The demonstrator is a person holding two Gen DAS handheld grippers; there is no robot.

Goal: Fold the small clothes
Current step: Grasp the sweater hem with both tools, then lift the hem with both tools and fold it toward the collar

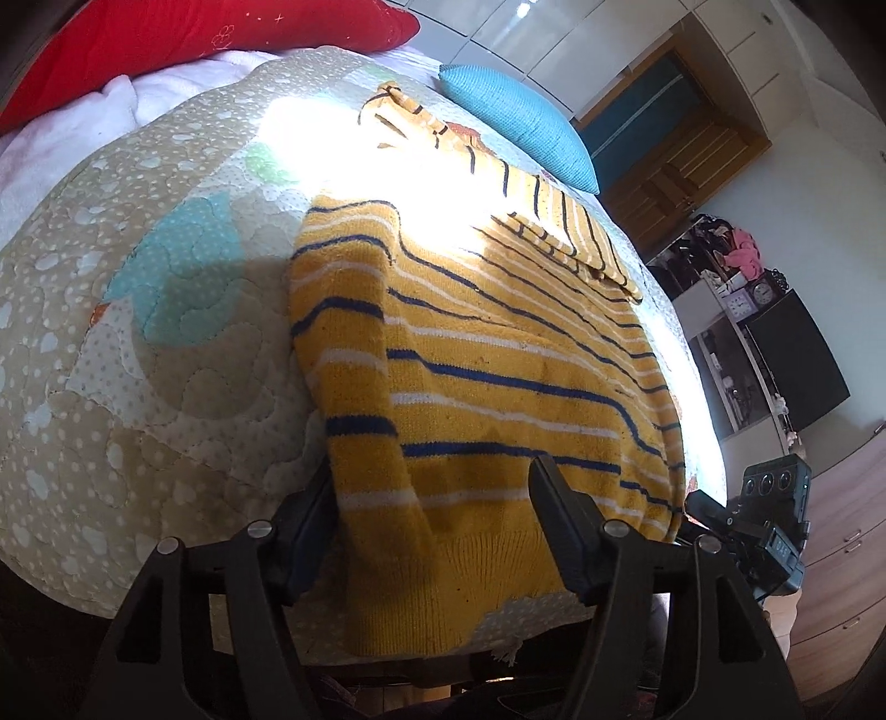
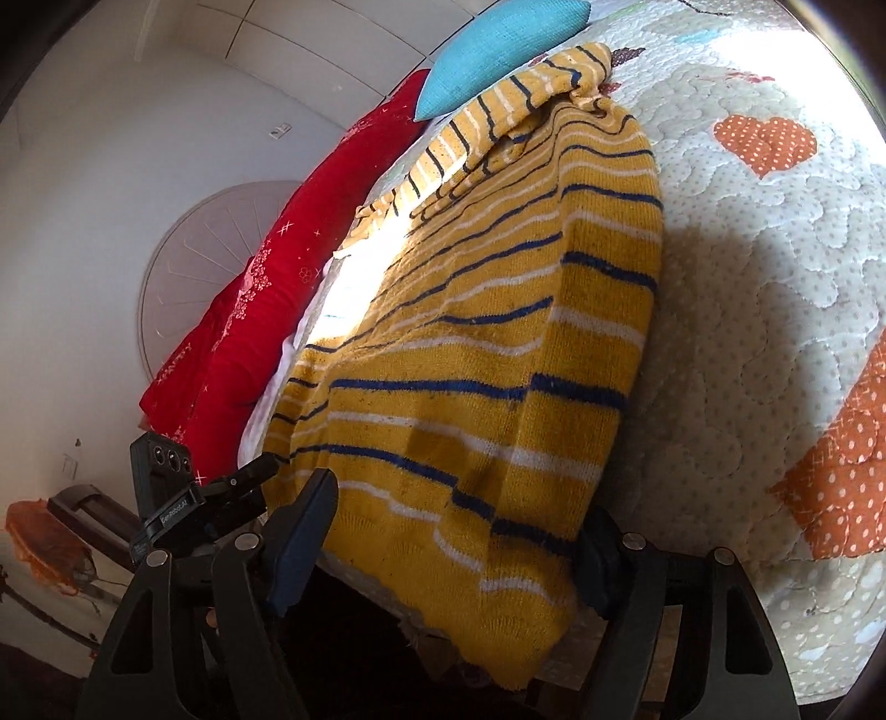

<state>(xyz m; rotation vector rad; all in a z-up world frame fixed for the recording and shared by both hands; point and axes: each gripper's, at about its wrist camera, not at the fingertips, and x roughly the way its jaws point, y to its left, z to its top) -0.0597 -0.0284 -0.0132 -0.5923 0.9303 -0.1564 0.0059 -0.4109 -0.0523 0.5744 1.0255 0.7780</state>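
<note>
A yellow knitted sweater [image 1: 498, 343] with blue and white stripes lies flat on the quilted bedspread [image 1: 138, 343], its hem at the near bed edge and one sleeve folded in along each side. My left gripper [image 1: 433, 468] stands open at the hem's left part. Its left finger is half hidden under the folded sleeve edge, and its right finger [image 1: 559, 520] rests on top of the knit. In the right wrist view my right gripper [image 2: 459, 495] is open astride the sweater's [image 2: 470, 277] right hem corner, its right finger partly hidden behind the cloth edge.
A blue cushion [image 1: 515, 122] and a red pillow [image 1: 194, 44] lie at the far end of the bed. The right gripper's camera housing [image 1: 775, 487] shows at the sweater's right. A shelf with clocks and a dark screen [image 1: 797, 360] stand beyond the bed's right side.
</note>
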